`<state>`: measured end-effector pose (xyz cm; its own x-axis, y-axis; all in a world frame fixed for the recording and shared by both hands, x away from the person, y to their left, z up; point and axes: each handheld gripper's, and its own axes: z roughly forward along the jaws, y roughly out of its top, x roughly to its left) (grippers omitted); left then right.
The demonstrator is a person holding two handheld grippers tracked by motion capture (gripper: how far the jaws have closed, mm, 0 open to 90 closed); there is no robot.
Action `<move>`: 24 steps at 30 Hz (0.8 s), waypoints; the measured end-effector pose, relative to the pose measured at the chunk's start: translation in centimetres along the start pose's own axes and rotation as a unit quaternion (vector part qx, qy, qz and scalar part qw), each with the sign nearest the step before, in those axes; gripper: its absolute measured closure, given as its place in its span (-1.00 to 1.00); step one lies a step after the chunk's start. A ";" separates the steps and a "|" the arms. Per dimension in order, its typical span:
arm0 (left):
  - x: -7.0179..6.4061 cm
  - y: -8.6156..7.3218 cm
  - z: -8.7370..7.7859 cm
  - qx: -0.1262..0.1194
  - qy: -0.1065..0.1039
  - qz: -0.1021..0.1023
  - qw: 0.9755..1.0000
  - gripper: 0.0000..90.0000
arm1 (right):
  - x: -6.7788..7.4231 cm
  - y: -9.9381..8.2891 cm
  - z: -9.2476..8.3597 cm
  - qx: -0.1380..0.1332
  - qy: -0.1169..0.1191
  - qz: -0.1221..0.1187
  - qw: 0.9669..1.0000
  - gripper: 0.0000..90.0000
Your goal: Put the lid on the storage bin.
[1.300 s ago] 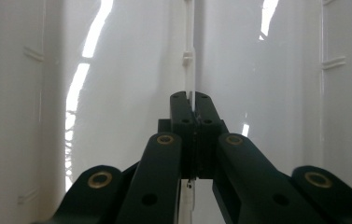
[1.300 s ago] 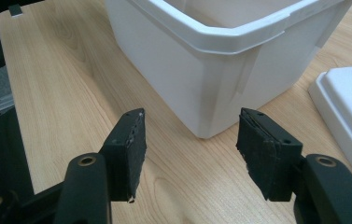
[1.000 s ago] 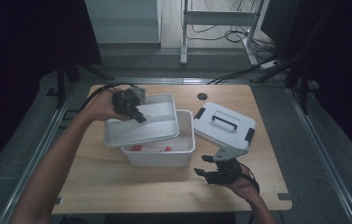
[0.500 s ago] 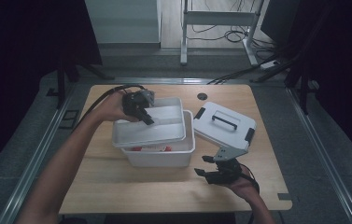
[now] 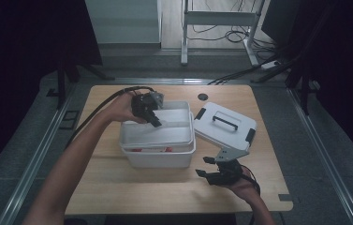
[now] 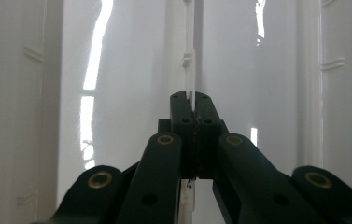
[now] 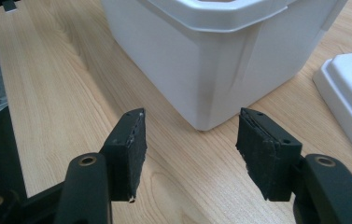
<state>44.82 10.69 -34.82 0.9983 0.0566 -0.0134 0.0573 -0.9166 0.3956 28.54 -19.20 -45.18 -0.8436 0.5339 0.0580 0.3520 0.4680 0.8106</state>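
The white inner tray [image 5: 158,131] sits across the top of the white storage box [image 5: 160,154], lying nearly level and lined up with the box's rim; whether it is fully seated cannot be told from above. The left hand-held gripper [image 5: 154,120] is clamped on the tray's thin central divider [image 6: 190,70]: in the left gripper view the two black jaws meet on that upright white wall, with the tray's glossy compartments on either side. Through the box's front wall something red [image 5: 136,150] shows beneath the tray, too dim to identify.

Just beside the box, to its right, the white lid [image 5: 224,125] with its dark carry handle lies flat on the wooden surface [image 5: 118,187], touching or nearly touching the box's corner. The right hand-held gripper [image 5: 218,172] rests low over the surface near the front right corner of the box, its jaws apart and holding nothing; in the right gripper view the box corner stands ahead between the two pads.

As a judgement, the tray placement looks close to finished. What appears left is letting go of the divider, then picking up the lid and fitting it onto the box.
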 end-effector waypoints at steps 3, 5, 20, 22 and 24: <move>-0.1 0.1 0.5 0.006 -0.003 -0.004 1.000 0.99 | 0.0 -0.1 0.0 -0.001 -0.001 0.001 1.000 -0.07; -0.1 0.2 0.8 0.013 -0.004 -0.001 1.000 0.99 | -0.1 -0.2 -0.1 -0.001 -0.002 0.002 1.000 -0.07; -0.2 0.5 1.5 0.012 -0.007 0.003 1.000 0.99 | 0.0 -0.2 0.0 -0.002 -0.002 0.002 1.000 -0.07; -0.3 0.5 1.7 0.015 -0.007 0.003 1.000 0.98 | -0.1 -0.3 0.0 -0.001 -0.003 0.003 1.000 -0.07; -0.2 0.5 1.9 0.018 -0.009 0.006 1.000 0.96 | -0.1 -0.3 0.0 -0.002 -0.004 0.002 1.000 -0.07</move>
<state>44.64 9.45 -36.30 0.9990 0.0377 -0.0254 0.0444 -0.9309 0.3625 28.52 -19.45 -45.43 -0.8389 0.5413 0.0566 0.3533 0.4626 0.8131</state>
